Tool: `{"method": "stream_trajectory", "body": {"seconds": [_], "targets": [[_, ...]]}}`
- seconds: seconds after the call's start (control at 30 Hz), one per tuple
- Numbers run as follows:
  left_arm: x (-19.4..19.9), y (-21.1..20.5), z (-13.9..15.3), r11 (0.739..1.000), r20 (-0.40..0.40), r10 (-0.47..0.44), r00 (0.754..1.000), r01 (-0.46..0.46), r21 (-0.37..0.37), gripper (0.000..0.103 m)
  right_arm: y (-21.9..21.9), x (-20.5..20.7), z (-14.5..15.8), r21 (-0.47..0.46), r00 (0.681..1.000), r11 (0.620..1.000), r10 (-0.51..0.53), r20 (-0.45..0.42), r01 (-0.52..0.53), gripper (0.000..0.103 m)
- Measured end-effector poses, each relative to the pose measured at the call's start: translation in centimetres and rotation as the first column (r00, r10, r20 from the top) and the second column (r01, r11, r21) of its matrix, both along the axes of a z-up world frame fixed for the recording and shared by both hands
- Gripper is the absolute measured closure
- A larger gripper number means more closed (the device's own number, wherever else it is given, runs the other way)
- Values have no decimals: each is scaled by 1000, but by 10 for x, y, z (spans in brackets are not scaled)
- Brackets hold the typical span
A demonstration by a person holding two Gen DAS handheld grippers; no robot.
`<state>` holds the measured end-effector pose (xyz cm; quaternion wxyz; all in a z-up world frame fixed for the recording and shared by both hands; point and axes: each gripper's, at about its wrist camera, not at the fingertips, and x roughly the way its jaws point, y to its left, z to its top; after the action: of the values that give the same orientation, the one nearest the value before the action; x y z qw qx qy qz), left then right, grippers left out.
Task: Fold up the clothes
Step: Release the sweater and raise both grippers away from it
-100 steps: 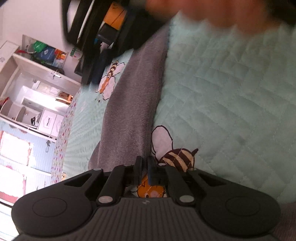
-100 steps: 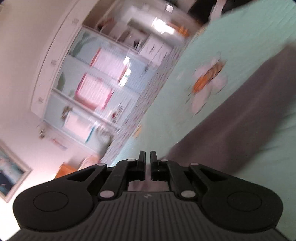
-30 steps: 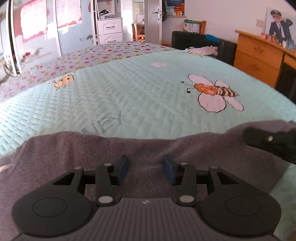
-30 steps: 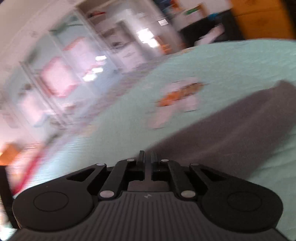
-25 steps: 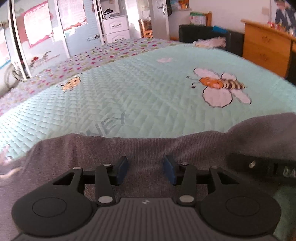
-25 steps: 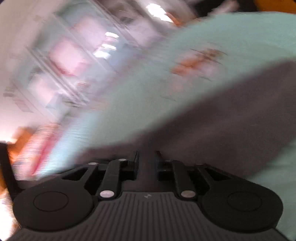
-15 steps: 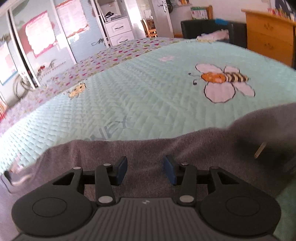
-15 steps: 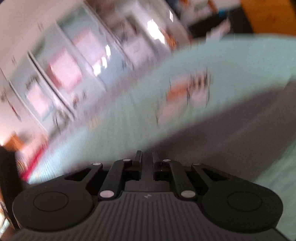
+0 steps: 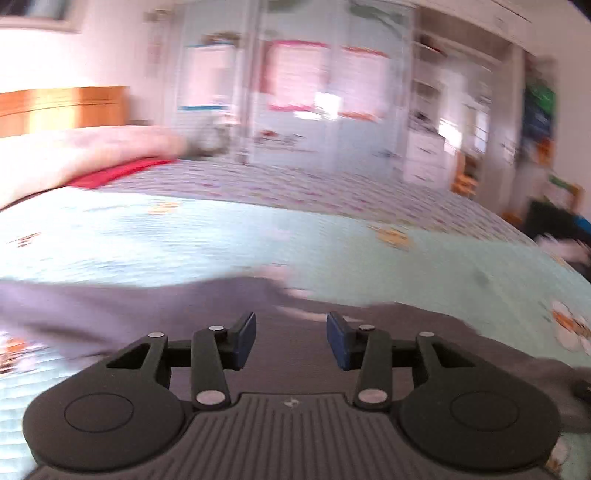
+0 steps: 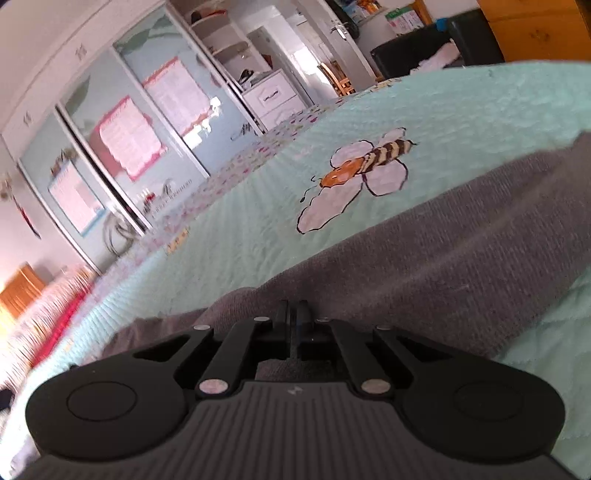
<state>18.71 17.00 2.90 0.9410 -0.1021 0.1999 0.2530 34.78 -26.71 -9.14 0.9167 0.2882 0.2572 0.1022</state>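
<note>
A grey knitted garment (image 9: 147, 306) lies spread across a mint quilted bedspread (image 9: 221, 240) with bee prints. My left gripper (image 9: 291, 338) hovers just above the grey cloth, open, with nothing between its blue pads (image 9: 245, 338). This view is motion-blurred. In the right wrist view the grey garment (image 10: 443, 266) stretches off to the right over the bedspread (image 10: 480, 122). My right gripper (image 10: 293, 314) is shut, and the garment's near edge bunches up around its fingertips.
A bee print (image 10: 362, 177) lies beyond the garment. Sliding wardrobe doors (image 10: 129, 147) and white drawers (image 10: 273, 99) stand past the bed. A black chair (image 10: 417, 48) and wooden dresser (image 10: 535, 26) are far right. Pink bedding (image 9: 74, 155) and a wooden headboard (image 9: 62, 107) are at left.
The left gripper has swung quickly to the left, staying open over the grey cloth. The right gripper has stayed shut at the garment's edge and its view has steadied.
</note>
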Motion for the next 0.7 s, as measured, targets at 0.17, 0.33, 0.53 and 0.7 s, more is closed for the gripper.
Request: {"method": "stream_trajectory", "body": {"seconds": [0.17, 0.33, 0.53, 0.7], "targets": [[-65, 40, 6, 994, -38, 68, 997, -71, -86, 48, 10, -4, 11, -92, 999, 995, -42, -23, 39, 102], [-111, 73, 7, 952, -62, 22, 998, -40, -303, 43, 83, -54, 69, -456, 999, 890, -48, -25, 32, 95], [-136, 105, -5, 857, -70, -64, 996, 19, -514, 41, 230, -214, 120, -561, 920, 776, 386, 62, -288, 50], [-153, 128, -14, 786, -87, -123, 989, 43, -617, 39, 328, -258, 105, -434, 828, 716, 541, -149, -547, 53]]}}
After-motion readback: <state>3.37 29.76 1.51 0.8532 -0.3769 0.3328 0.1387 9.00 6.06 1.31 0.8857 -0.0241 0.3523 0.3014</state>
